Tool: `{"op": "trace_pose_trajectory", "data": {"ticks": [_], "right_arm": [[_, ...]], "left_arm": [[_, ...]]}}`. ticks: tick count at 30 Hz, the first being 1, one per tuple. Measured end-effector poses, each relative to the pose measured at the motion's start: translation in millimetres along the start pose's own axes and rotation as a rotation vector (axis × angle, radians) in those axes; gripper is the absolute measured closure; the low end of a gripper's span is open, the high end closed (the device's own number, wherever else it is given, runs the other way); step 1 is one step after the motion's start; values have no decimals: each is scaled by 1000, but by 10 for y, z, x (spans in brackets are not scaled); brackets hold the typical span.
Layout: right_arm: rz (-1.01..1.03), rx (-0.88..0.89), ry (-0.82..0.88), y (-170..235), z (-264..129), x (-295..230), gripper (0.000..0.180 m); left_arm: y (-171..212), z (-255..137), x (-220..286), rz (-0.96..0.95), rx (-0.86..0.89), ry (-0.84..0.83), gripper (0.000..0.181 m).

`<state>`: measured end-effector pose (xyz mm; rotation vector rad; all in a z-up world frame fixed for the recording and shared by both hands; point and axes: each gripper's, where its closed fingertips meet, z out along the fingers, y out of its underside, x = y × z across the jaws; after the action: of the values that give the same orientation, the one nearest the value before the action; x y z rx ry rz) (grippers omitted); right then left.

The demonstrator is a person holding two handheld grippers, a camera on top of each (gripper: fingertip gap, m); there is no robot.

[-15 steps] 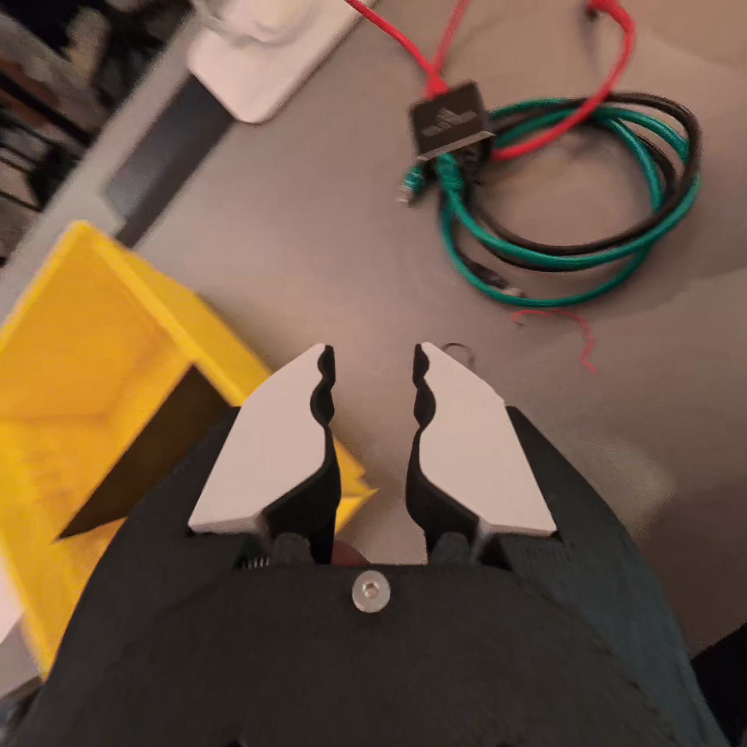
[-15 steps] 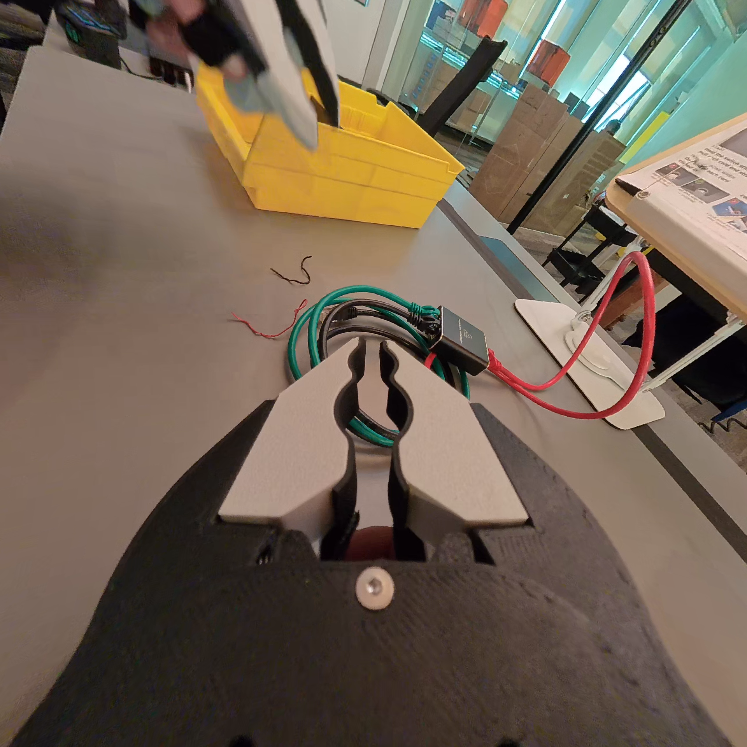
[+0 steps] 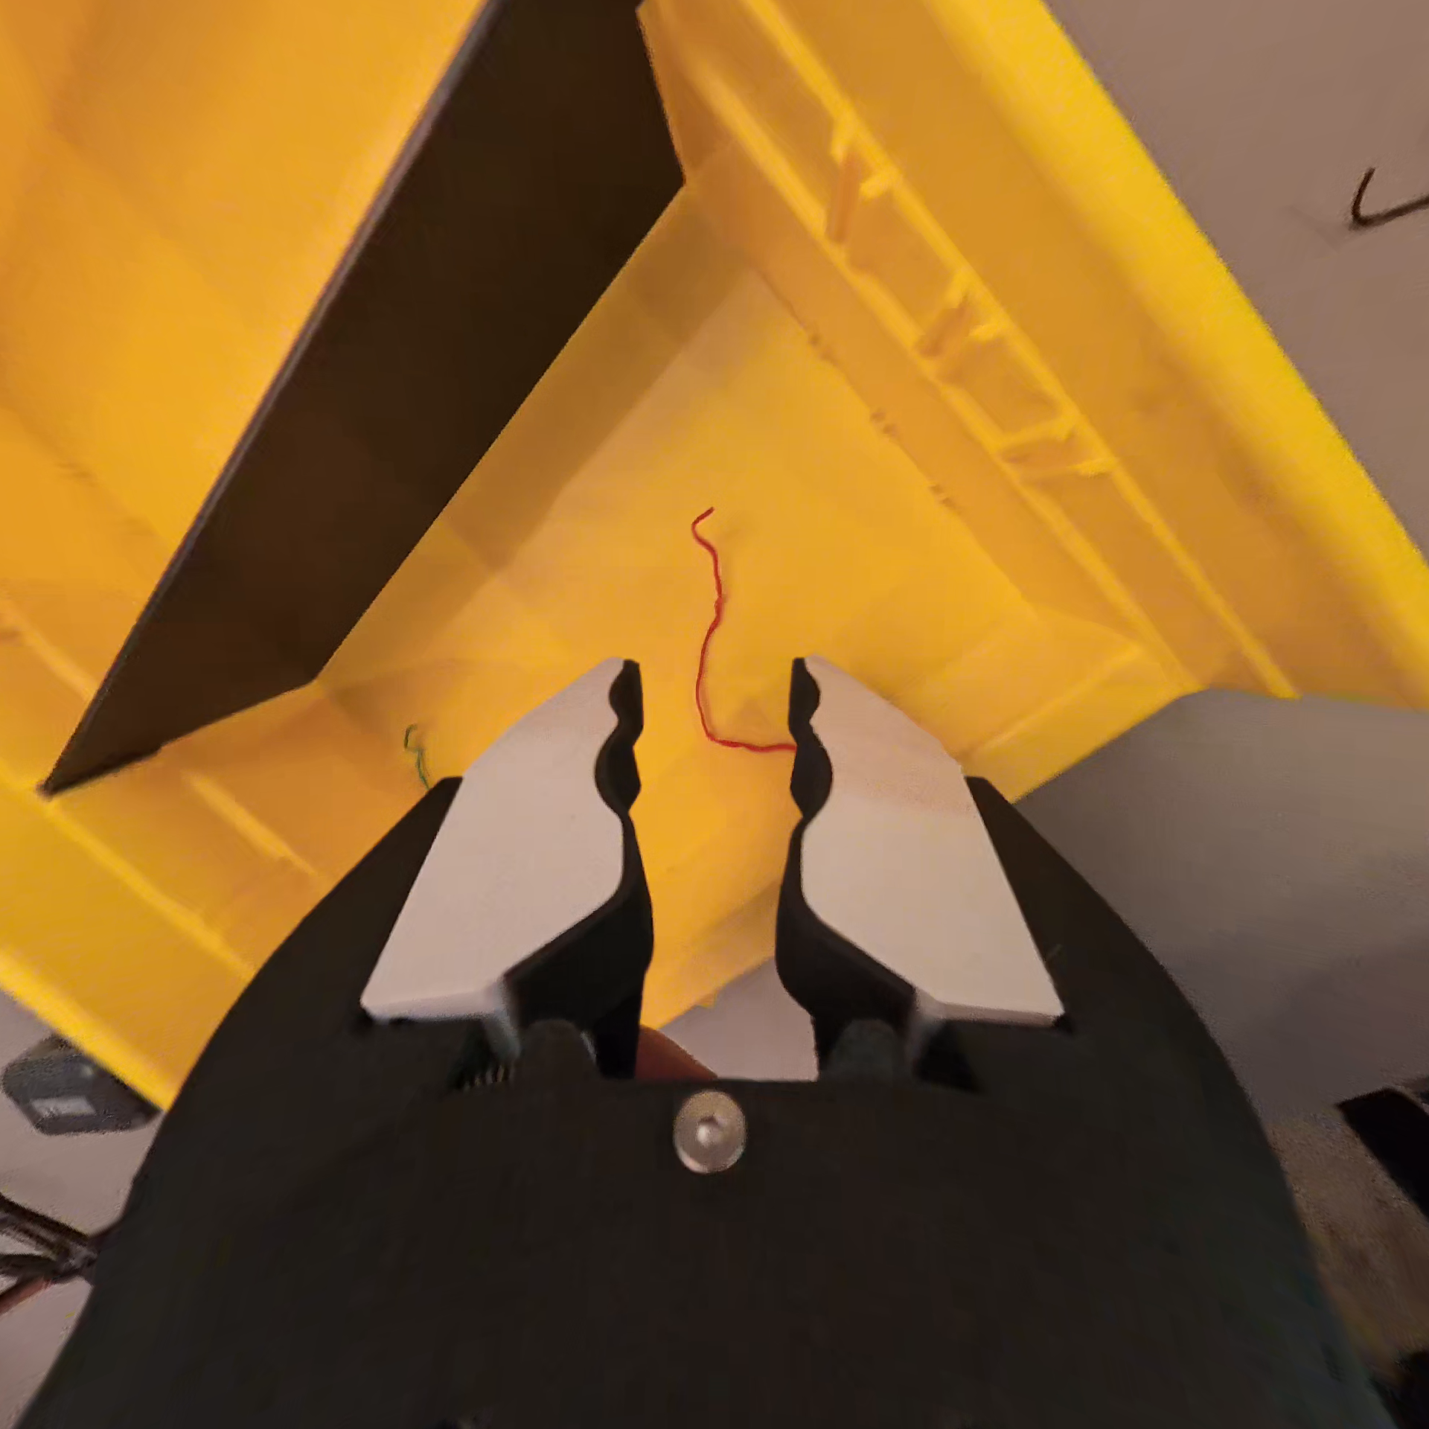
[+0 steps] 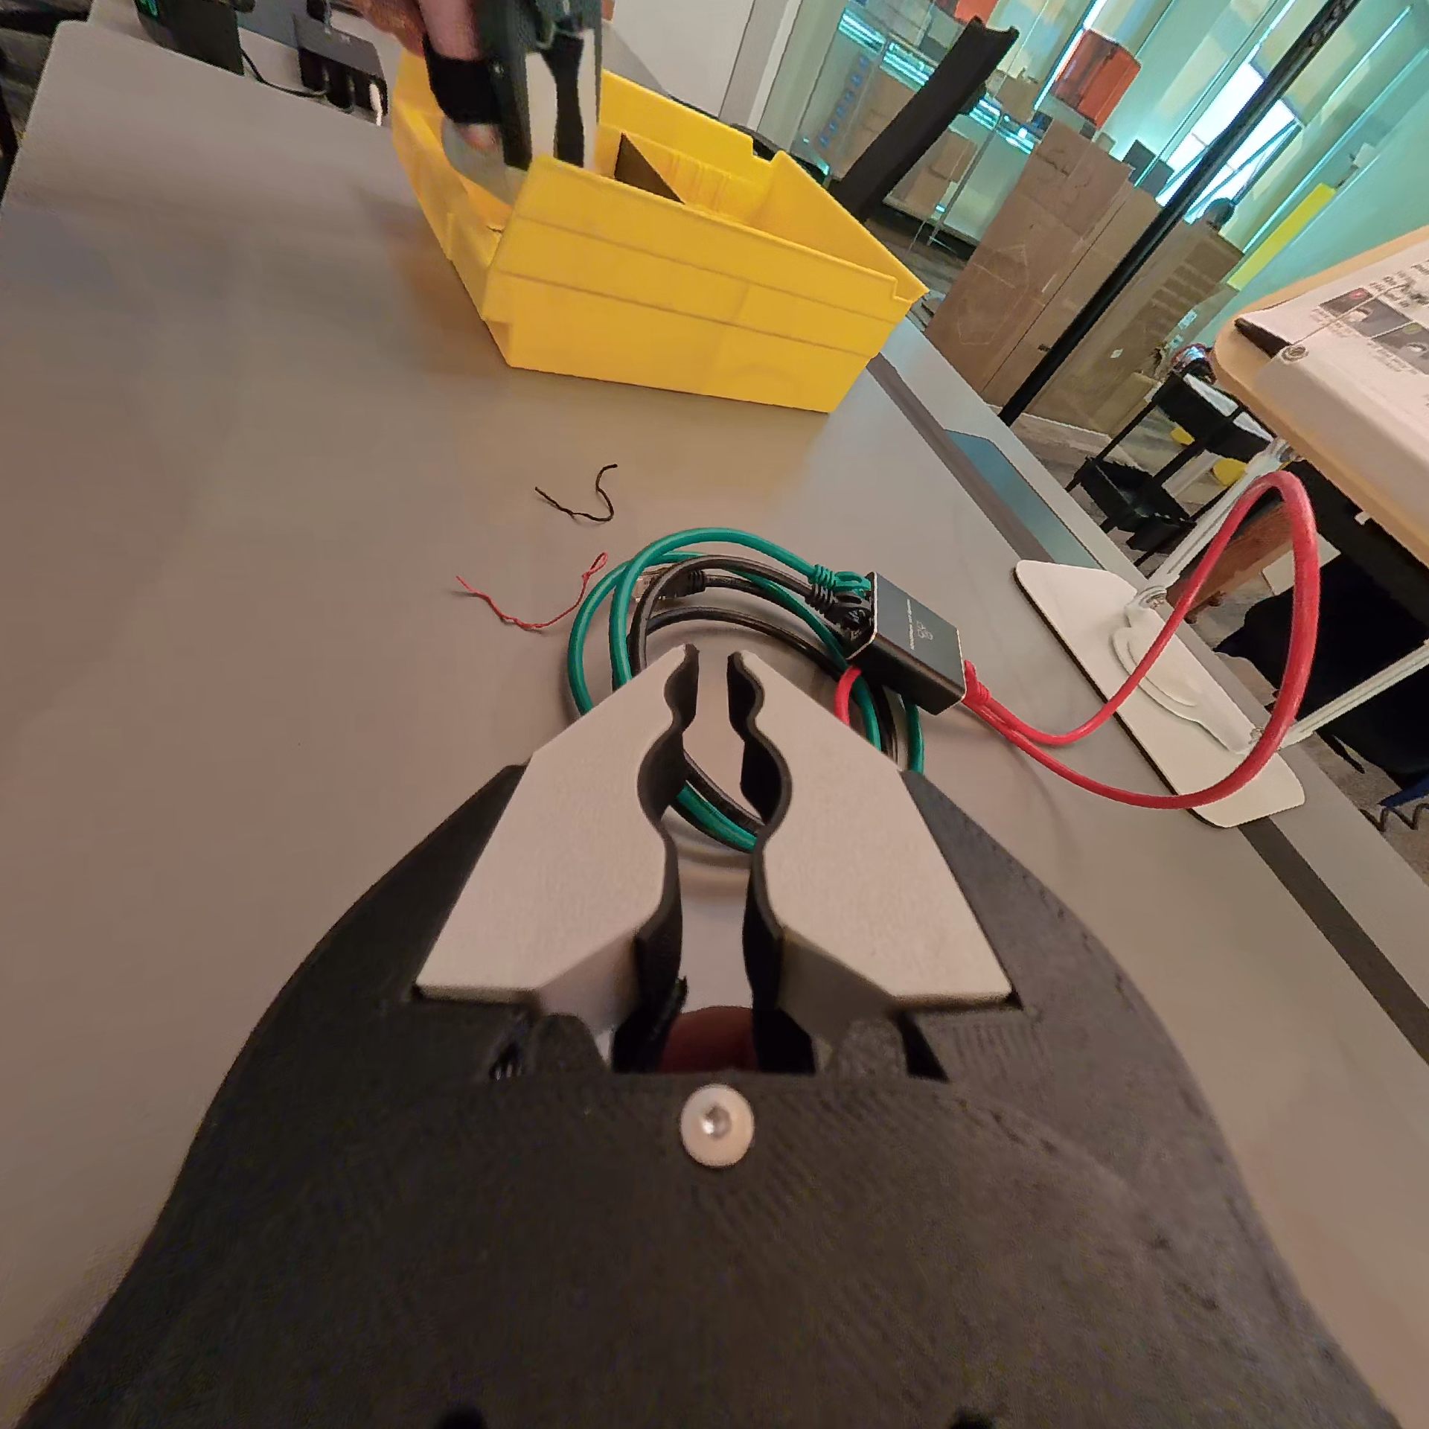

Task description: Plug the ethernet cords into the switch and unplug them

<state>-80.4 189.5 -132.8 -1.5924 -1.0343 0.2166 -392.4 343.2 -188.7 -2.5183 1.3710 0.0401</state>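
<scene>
A small black switch (image 4: 916, 646) lies on the grey table. A green cord (image 4: 595, 619) and a black cord (image 4: 696, 576) are coiled beside it, with their plugs at its left end. A red cord (image 4: 1237, 696) leaves its right end. My right gripper (image 4: 711, 661) hovers just short of the coil, empty, its jaws only narrowly apart. My left gripper (image 3: 715, 673) is open and empty over the inside of a yellow bin (image 3: 1005, 402). A thin red wire (image 3: 707, 619) lies in the bin between its fingers. The left gripper also shows in the right wrist view (image 4: 557, 147), dipping into the bin (image 4: 696, 325).
A black divider (image 3: 387, 387) stands in the bin. A red wire scrap (image 4: 533, 611) and a black one (image 4: 588, 503) lie on the table near the coil. A white stand base (image 4: 1160, 696) is at the right edge. Dark devices (image 4: 340, 69) sit at the far end. Left tips to right tips: about 35 cm. The small black switch (image 4: 916, 646) lies some 15 cm from my right tips, 30 cm from my left tips.
My left gripper has swung away from the cords and switch to over the yellow bin, staying open. My right gripper has barely moved.
</scene>
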Motion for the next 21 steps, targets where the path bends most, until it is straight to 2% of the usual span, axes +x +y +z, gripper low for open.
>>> {"op": "trace_pose_trajectory", "data": {"ticks": [7,12,15,18,21], "right_arm": [[3,-8,-9,30,3,-4,175],[1,-9,-12,32,-5,-6,175],[3,-10,-13,37,-6,-4,175],[2,-11,-16,37,-2,-13,174],[-2,-13,-19,34,0,-23,174]], "left_arm": [[-168,168,-83,26,-3,-17,141],[-172,329,-45,0,-20,46,145],[-233,390,-35,-25,22,71,168],[-269,406,-47,-33,49,82,175],[-234,378,-180,-34,38,7,179]]}}
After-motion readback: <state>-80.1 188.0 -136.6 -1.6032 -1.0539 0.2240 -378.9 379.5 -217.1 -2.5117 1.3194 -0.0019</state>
